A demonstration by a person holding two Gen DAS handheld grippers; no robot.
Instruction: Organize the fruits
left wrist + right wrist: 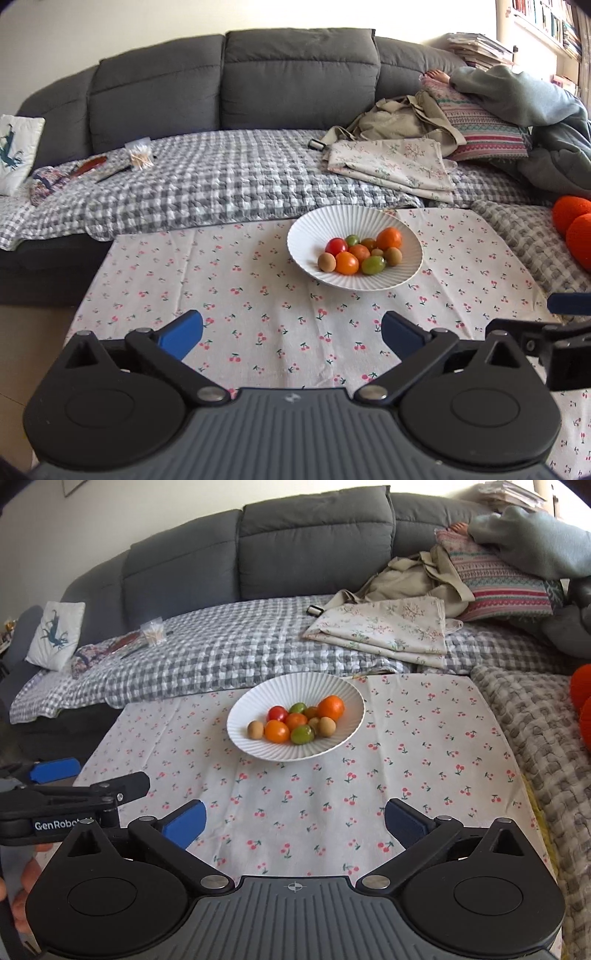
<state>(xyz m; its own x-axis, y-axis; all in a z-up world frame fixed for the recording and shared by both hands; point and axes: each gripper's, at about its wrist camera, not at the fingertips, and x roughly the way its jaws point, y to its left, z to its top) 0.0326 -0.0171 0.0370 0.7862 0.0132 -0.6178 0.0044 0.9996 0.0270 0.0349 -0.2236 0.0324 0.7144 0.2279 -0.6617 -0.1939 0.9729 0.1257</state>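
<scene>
A white ribbed bowl (402, 273) (243, 746) stands on the cherry-print cloth (258, 314) (406, 768), at its far side. Inside lie several small fruits: a red tomato (335, 246) (277, 713), orange ones (389, 238) (331, 707), green ones (373, 265) (302, 734) and brownish round ones (326, 262) (255, 729). My left gripper (291, 332) hangs open over the near cloth, well short of the bowl, nothing between its blue pads. My right gripper (295, 821) is likewise open and empty. Each gripper shows at the edge of the other's view.
A grey sofa (295, 74) with a checked blanket (221, 184) runs behind the table. Folded floral cloth (391, 166), a beige bag (399, 118), a striped cushion (484, 129) and a lying person's hand lie on the sofa's right. Orange knitted balls (576, 229) sit far right.
</scene>
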